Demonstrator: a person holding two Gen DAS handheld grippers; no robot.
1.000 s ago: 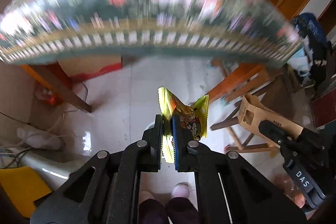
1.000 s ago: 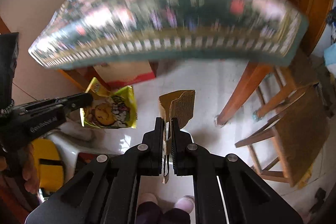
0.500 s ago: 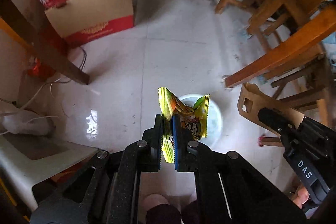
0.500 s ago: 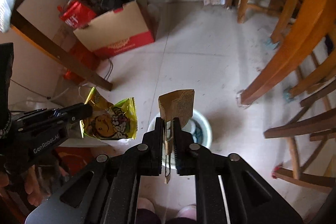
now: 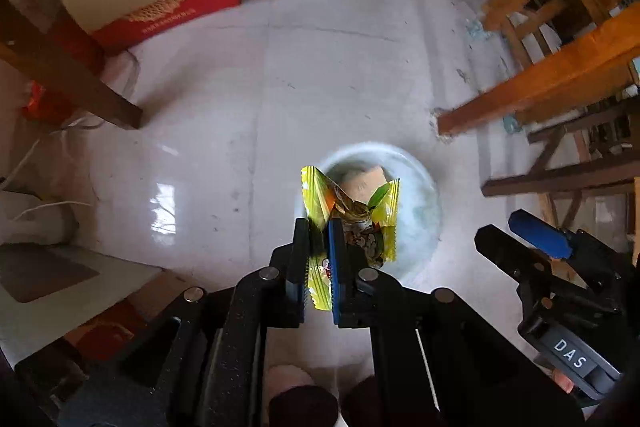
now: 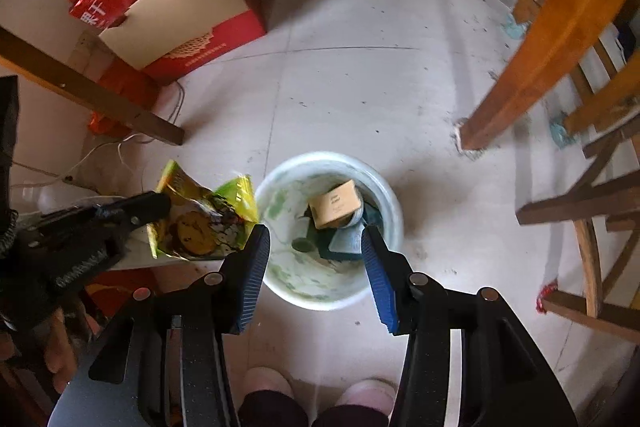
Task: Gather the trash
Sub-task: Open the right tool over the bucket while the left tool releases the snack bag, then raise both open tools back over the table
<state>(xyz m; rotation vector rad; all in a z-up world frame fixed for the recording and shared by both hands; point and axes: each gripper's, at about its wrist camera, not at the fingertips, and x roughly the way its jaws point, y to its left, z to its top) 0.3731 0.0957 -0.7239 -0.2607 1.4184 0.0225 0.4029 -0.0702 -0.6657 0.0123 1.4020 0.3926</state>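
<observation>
Snack wrapper sits clamped in my left tool, above the bucket's near-left rim; my right tool is opening empty over the brown carton inside.

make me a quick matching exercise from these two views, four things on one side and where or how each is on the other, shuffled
Things:
1. yellow snack wrapper
2. brown paper box
3. right gripper
4. red and tan carton

Places or states:
A. lying inside the white bin
B. on the floor by a table leg
C. pinched in the left gripper
D. jaws opening, nothing between them, above the bin

Pairs: 1-C, 2-A, 3-D, 4-B
</observation>
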